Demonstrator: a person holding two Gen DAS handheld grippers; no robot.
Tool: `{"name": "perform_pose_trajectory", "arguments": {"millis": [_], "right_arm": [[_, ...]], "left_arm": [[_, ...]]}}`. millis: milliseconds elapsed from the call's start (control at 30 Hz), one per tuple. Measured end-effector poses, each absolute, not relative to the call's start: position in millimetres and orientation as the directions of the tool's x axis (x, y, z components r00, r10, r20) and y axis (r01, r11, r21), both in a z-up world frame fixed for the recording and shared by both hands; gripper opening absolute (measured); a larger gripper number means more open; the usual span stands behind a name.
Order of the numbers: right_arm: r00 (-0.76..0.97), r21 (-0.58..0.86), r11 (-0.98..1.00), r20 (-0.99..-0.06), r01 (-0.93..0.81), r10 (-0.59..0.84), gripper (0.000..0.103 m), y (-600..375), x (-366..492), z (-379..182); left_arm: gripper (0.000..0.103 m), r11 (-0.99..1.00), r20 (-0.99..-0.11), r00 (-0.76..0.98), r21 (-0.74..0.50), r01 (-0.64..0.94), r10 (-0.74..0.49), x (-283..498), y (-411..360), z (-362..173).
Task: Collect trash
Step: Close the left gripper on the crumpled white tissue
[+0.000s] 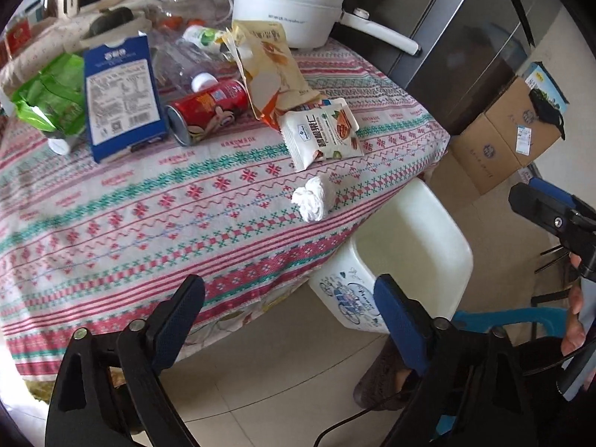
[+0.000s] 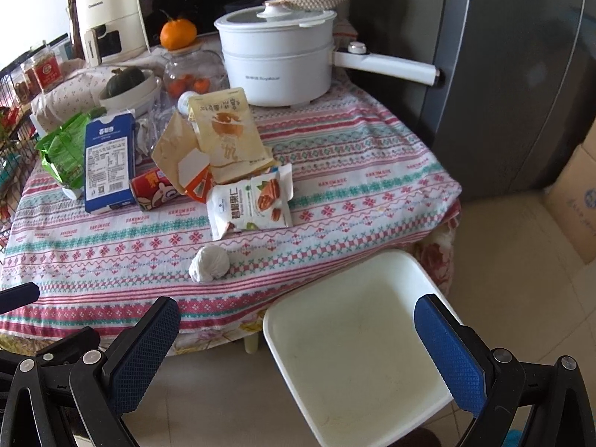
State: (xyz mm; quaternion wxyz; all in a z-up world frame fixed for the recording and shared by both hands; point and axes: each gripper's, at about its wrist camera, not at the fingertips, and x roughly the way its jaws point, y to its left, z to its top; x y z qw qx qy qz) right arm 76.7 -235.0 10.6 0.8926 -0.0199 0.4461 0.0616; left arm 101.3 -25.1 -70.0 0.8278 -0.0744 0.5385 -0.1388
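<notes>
— What litter is seen on the table?

— A crumpled white tissue wad (image 1: 310, 198) is seen near the front edge of the patterned tablecloth (image 1: 111, 216). Just behind it a white nut snack packet (image 1: 323, 132) is laid flat, and behind that a torn beige snack pouch (image 1: 269, 70) is propped. A red drink can (image 1: 207, 110) is tipped on its side to the left, touching a blue carton (image 1: 121, 97) and overlapped by the pouch. A crushed green wrapper (image 1: 50, 98) and an empty clear plastic bottle (image 1: 186, 65) are piled further back.

— Where is the bin?

— A white waste bin (image 2: 357, 339) is stood on the tiled floor just beside the table's front right corner, its mouth open.

— And the grippers?

— The left gripper (image 1: 290, 313) is held over the table edge and the bin, jaws spread wide, nothing between the blue pads. The right gripper (image 2: 298, 350) is held likewise agape over the bin's rim, nothing gripped.

— What else is pictured?

— A white electric pot (image 2: 277, 63), an orange (image 2: 178, 33) and a cardboard box (image 1: 499, 141) on the floor are seen behind.
</notes>
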Motion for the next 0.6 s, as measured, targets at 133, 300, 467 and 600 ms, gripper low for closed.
{"name": "perform_pose_trajectory", "arguments": {"millis": [133,300,467,600], "right_arm": [[0.508,0.071,0.987,-0.850,-0.146,0.136,0.103,-248.5,112.7,-10.2],[0.343,0.250,0.962,-0.899,-0.105,0.271,0.103,-269.3,139.1,-46.9],[0.310,0.282,0.958,-0.908,-0.052,0.284,0.103,-281.3,158.7,-53.4],[0.304,0.280,0.959,-0.911,-0.041,0.279,0.103,-286.2,175.4,-56.5]], "left_arm": [[0.081,0.937,-0.863,0.371,-0.289,0.196,-0.343,132.3,-42.8,-87.3],[0.076,0.907,-0.850,0.334,-0.335,0.253,-0.407,170.8,-59.7,-108.0],[0.060,0.908,-0.867,0.287,-0.348,0.235,-0.407,193.7,-66.7,-125.2],[0.038,0.915,-0.886,0.275,-0.301,0.267,-0.372,201.3,-73.0,-129.2]]}}
